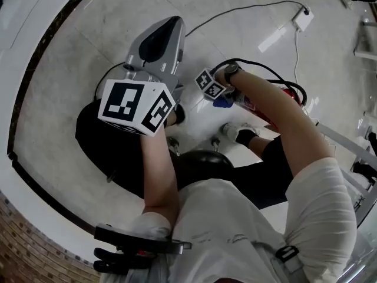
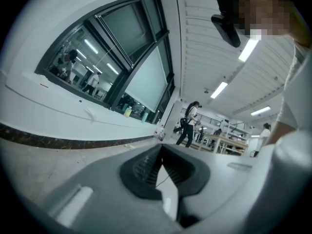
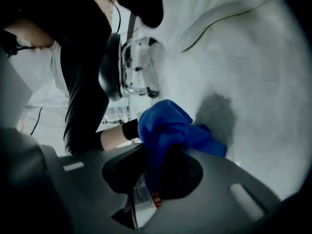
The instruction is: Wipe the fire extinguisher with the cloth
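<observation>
Right tool (image 3: pixel 156 167) status?
— Clamped on soft blue cloth (image 3: pixel 165 123), against the fire extinguisher (image 1: pixel 262 112) on the floor (image 1: pixel 247 34). Left tool (image 2: pixel 161 151) closed, empty.
— Handling?
— Cylinder likely heavy, slick; steady its neck.

Pale tiled floor (image 1: pixel 253 34), brick edging (image 1: pixel 23 252), dark-framed windows (image 2: pixel 129 33), white slatted ceiling (image 2: pixel 204 48) with strip lights (image 2: pixel 219 89), distant workbenches (image 2: pixel 229 141)

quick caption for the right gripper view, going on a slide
The right tongs pinch a bunched blue cloth, with the pale floor behind.
</observation>
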Demonstrator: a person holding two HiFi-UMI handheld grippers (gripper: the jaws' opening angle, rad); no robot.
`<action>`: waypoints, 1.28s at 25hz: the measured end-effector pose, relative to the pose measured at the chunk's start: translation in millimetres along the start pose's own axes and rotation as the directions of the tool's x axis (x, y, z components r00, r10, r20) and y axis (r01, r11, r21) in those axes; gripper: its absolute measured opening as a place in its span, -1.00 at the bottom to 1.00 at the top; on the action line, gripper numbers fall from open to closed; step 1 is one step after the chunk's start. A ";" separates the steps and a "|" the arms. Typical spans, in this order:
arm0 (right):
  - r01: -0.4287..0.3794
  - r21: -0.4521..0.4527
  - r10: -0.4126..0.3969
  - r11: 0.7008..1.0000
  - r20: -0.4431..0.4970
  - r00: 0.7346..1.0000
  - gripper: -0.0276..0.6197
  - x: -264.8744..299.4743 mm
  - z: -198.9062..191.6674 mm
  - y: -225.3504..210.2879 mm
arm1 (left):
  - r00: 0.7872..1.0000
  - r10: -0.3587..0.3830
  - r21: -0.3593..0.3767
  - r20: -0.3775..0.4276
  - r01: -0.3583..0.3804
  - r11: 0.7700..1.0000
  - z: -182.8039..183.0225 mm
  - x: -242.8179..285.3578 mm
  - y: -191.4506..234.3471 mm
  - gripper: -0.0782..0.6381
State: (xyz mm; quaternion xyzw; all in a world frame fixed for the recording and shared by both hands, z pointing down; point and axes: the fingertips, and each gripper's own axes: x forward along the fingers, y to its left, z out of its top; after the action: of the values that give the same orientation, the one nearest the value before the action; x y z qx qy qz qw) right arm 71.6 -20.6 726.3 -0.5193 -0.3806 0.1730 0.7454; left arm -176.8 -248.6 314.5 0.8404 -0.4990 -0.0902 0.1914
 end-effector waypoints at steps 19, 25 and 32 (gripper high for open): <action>-0.226 -0.051 0.232 0.973 0.190 0.954 -0.67 -132.2 -61.0 242.7 | 0.994 -0.089 0.030 0.064 0.087 0.996 27.2 -6.9 -34.2 -0.78; 0.139 0.003 -0.138 0.990 0.124 0.983 -0.68 -106.4 -32.8 133.1 | 0.993 -0.078 0.045 0.090 0.074 0.996 40.8 -26.4 -35.4 -0.78; 0.132 0.018 -0.131 0.991 -0.039 0.991 -0.68 -16.3 7.7 20.7 | 0.995 -0.050 0.039 0.082 0.047 0.998 34.2 -40.4 -28.4 -0.78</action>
State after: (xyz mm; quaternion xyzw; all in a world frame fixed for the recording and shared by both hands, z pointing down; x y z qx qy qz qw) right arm 58.0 -18.0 702.5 -0.4886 -0.3983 0.1176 0.7673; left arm -185.3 -209.1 270.0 0.8511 -0.4876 -0.1204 0.1529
